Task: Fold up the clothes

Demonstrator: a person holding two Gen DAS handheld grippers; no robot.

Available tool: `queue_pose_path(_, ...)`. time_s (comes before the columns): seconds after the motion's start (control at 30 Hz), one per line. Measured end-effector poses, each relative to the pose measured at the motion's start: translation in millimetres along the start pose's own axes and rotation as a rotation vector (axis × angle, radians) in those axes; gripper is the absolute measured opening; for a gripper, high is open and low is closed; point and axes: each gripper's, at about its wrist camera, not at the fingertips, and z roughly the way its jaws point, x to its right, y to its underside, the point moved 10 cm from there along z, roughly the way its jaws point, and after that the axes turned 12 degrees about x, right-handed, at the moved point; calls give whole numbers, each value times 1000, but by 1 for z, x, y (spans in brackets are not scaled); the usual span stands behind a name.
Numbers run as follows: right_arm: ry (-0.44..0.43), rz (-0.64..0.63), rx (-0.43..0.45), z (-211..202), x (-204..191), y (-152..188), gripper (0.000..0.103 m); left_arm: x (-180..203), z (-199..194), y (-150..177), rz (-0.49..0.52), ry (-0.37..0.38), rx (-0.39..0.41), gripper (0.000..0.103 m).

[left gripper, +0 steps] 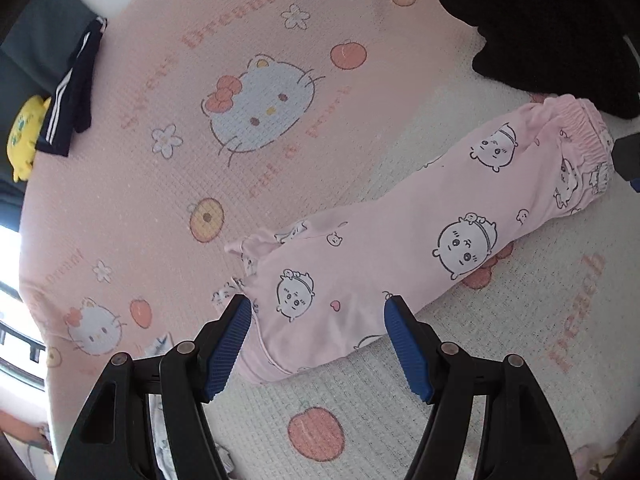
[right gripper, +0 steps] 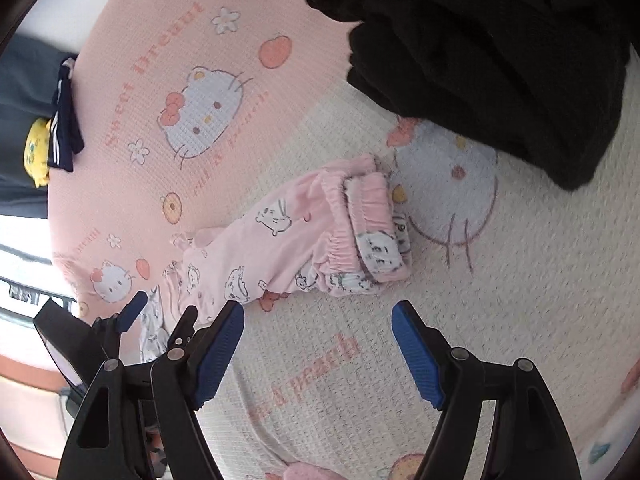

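Both your grippers, left gripper (left gripper: 318, 308) and right gripper (right gripper: 318, 316), hang spread wide, holding nothing, bracketing the lengthwise-doubled pink pajama pants (left gripper: 400, 248), probably so each end's reachable.

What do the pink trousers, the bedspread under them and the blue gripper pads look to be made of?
Pink trousers: soft matte knit, probably cotton jersey, printed with cartoon figures; gathered elastic waistband.
Bedspread: woven, waffle-textured fabric, grid of small cells visible, matte.
Blue pads: likely ribbed rubber or plastic, fine ridges showing, on glossy black plastic fingers.

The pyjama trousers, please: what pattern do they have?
Pale pink pyjama trousers with white cartoon animals; clearest in the left wrist view.
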Motion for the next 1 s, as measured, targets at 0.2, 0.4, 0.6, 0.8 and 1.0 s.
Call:
queue_pose_path(0.2, -8, 130, -29, 2, 18, 12, 77, 13, 1, -5, 139, -56, 47, 67)
queue_pose_path(0.4, -98, 364, -11, 4, 27, 20, 77, 29, -3, -8, 299, -117, 127, 67)
queue_pose_path(0.6, -171, 532, -8, 15, 26, 27, 77, 45, -2, -9, 449, -138, 197, 67)
queue_pose_path(0.8, -184, 528, -15, 33, 19, 28, 77, 60, -4, -19, 565, -154, 301, 68)
queue_pose_path(1.0, -240, 578, 16, 43, 15, 18, 77, 69, 5, -15, 597, -116, 305, 68)
